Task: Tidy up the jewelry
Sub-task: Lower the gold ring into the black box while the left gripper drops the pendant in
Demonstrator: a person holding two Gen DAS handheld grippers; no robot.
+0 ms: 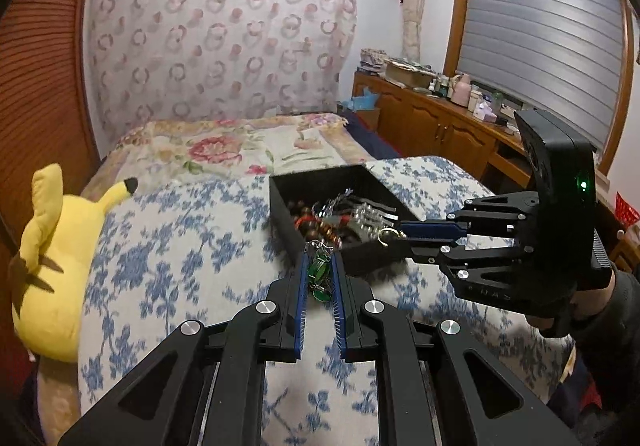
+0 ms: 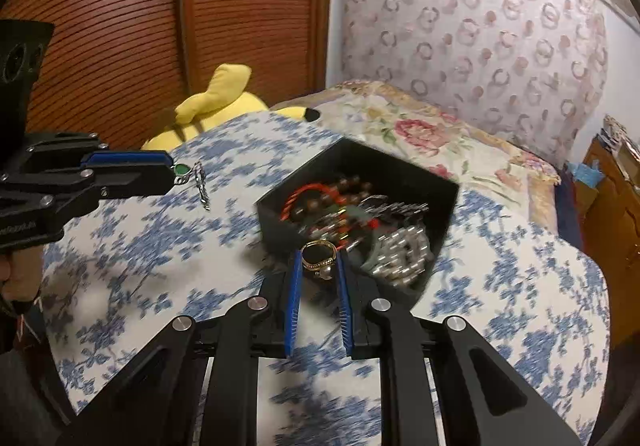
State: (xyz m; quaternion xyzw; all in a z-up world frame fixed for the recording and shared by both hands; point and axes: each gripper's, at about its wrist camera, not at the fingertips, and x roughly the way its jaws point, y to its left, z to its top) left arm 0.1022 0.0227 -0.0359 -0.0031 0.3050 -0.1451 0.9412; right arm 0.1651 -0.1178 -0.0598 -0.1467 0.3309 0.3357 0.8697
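Observation:
A black open box [image 1: 286, 198] [image 2: 400, 170] sits on the blue-flowered cover, full of bead bracelets [image 2: 316, 202], a red cord and silver chain pieces [image 2: 400, 250]. My left gripper [image 1: 320, 258] [image 2: 174, 170] is shut on a green-stone piece with a silver chain [image 1: 318, 270] [image 2: 182, 169]; the chain hangs from its tip just left of the box. My right gripper [image 2: 320, 258] [image 1: 400, 234] is shut on a gold ring [image 2: 318, 252] [image 1: 387, 235] with a pale bead, above the box's near edge.
A yellow plush toy [image 1: 52, 246] [image 2: 216, 106] lies at the bed's left side by a slatted wooden door [image 2: 120, 26]. A floral pillow [image 1: 224, 150] lies behind the box. A wooden cabinet [image 1: 440, 118] with clutter stands at the right under a shuttered window.

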